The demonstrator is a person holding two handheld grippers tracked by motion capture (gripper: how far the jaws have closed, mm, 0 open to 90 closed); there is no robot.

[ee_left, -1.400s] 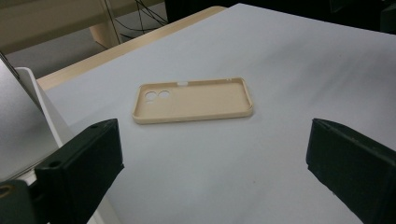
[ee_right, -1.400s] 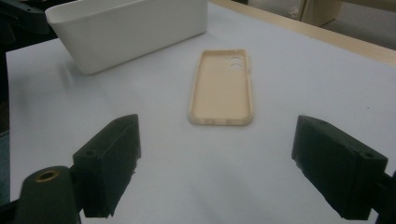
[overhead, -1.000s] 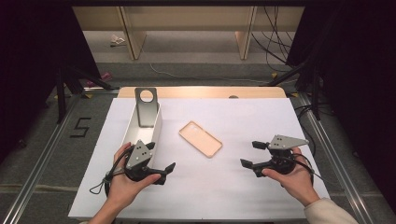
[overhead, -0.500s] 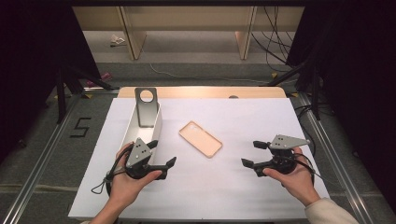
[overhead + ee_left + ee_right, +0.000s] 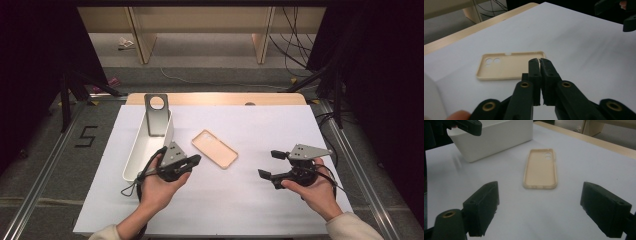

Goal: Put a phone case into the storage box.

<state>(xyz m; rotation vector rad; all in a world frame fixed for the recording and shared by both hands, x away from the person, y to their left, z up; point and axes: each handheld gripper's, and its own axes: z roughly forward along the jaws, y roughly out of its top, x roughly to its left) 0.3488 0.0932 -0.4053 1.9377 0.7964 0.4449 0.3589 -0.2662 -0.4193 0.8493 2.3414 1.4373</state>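
White-covered desk [image 5: 260, 200] with a pale wooden far edge carries everything. Long white plastic bin [image 5: 142, 150] lies at its left side, with a grey metal plate with a round hole [image 5: 156, 114] leaning at the bin's far end. Beige phone case [image 5: 214, 148], open side up with camera cut-outs at the far end, lies flat at mid-desk, between the two hands. Right tongs [image 5: 270, 164] hover low, well right of the case, jaws wide apart and empty. Left tongs [image 5: 195, 159] have just closed; jaws meet on nothing, tips just beside the case's near-left edge.
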